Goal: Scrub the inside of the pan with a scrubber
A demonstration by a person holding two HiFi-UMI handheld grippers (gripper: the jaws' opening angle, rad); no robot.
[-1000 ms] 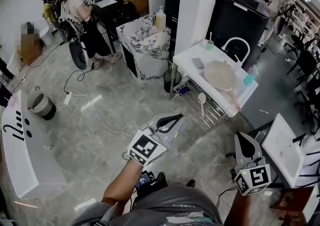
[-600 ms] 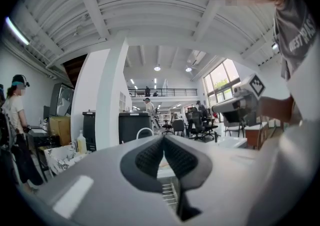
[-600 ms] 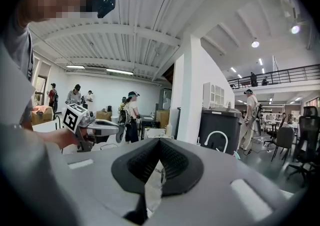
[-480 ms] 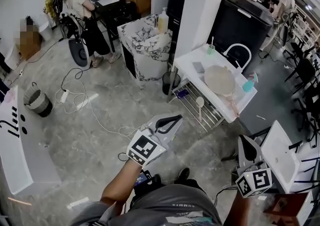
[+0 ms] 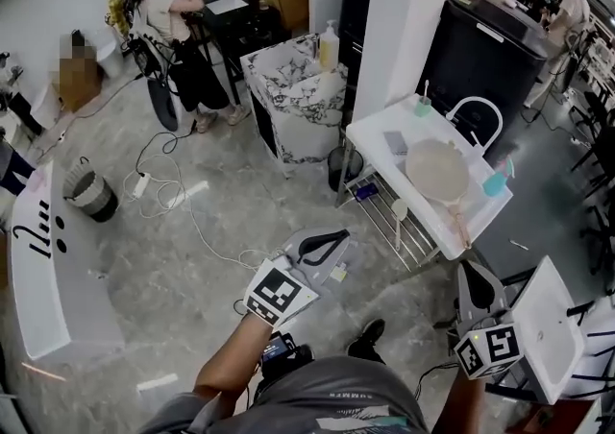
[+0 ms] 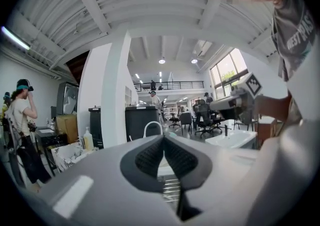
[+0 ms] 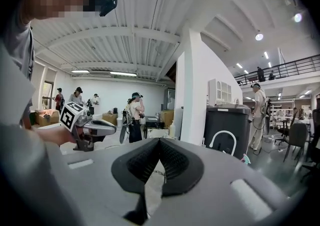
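A round beige pan (image 5: 435, 170) lies on the white sink counter (image 5: 370, 134) in the head view, under a white arched faucet (image 5: 478, 110). A flat grey pad (image 5: 396, 142), possibly the scrubber, lies beside the pan. Both grippers hang over the floor, well short of the counter. My left gripper (image 5: 332, 238) points toward it, shut and empty, its pads meeting at the tip (image 6: 163, 137). My right gripper (image 5: 471, 274) is lower right, also shut with nothing held (image 7: 159, 141). Each gripper view shows the other gripper beside it.
A wire rack (image 5: 389, 216) with a ladle hangs below the counter. A teal bottle (image 5: 497, 180) stands on the counter's right end. Behind are a marble cabinet (image 5: 298, 96), a black bin (image 5: 485, 53) and a white pillar. Cables (image 5: 183, 206) cross the floor. A person (image 5: 168, 14) stands far left. A white table (image 5: 548, 326) stands at right.
The counter with the pan has drawn a little nearer and lower in the head view. Both grippers have been carried forward toward it, still shut.
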